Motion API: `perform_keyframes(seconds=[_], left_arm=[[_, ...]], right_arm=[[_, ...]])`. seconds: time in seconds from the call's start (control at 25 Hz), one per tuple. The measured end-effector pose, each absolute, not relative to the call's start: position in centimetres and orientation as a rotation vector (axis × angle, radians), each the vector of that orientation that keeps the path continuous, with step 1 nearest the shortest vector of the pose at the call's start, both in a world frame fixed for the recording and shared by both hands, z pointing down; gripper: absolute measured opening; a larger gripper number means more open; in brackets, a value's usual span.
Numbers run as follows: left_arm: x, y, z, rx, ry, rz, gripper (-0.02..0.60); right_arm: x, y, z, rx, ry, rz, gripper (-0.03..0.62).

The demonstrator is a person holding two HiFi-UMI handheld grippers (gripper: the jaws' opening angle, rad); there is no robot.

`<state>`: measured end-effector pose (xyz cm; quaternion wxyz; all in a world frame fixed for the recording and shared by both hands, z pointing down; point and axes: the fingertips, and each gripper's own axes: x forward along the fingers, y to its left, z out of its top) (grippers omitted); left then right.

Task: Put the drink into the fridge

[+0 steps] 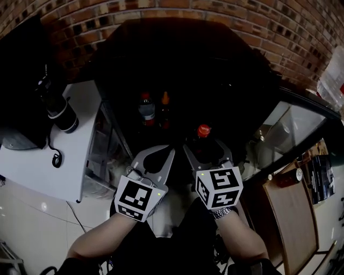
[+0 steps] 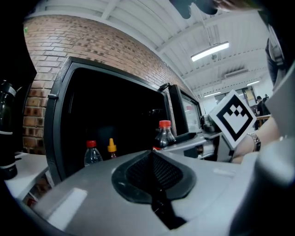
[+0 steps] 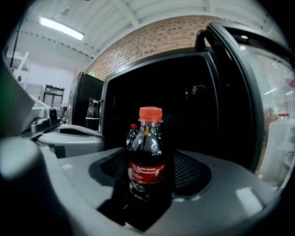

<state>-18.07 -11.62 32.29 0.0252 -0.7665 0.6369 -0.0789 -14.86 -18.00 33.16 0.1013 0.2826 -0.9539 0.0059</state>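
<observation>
Backed by a red brick wall (image 1: 215, 16) in rough courses with dark mortar. Overhead, a white beamed ceiling (image 2: 138, 18) lit by long tube lights (image 2: 209, 50). At left, a white counter (image 1: 43, 161) — underfoot beside it, pale glossy floor tiles (image 1: 32, 215). At right, a brown wooden board (image 1: 293, 215) and dim clutter beyond.

Drink (image 3: 146, 161) was upright, a small dark cola bottle with a red cap and red label, clamped low on its body between the jaws of the right gripper (image 1: 204, 146), neck and cap clear above them. Dead ahead of that gripper sat the fridge (image 1: 188, 70), black inside. Its glass door (image 3: 239, 92) stood wide open off the gripper's right.
</observation>
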Motion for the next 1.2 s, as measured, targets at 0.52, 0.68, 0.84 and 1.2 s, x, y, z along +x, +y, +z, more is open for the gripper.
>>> perform_keyframes(seconds=[0.52,0.68,0.84,1.2], left_arm=[[-22.2,-14.2,33.4,-2.358,2.049,-0.240,0.003],[-23.6,-14.8,33.6,-2.337,2.064,-0.258,0.003],[-24.8,-15.6,33.8,-2.324,2.083,-0.264,0.003],[-26.0,-17.9,34.6,-2.336,2.100,-0.271,0.003]], right_arm=[[-19.9,-23.3,36.0,0.820,-2.769,0.042,0.295],[-21.4,-24.8,36.6,0.809,-2.759,0.042,0.295],[-22.7,-26.5,37.4,0.808,-2.748,0.045,0.295],[-24.3,-29.3,38.6,0.800,-2.728,0.052,0.295]])
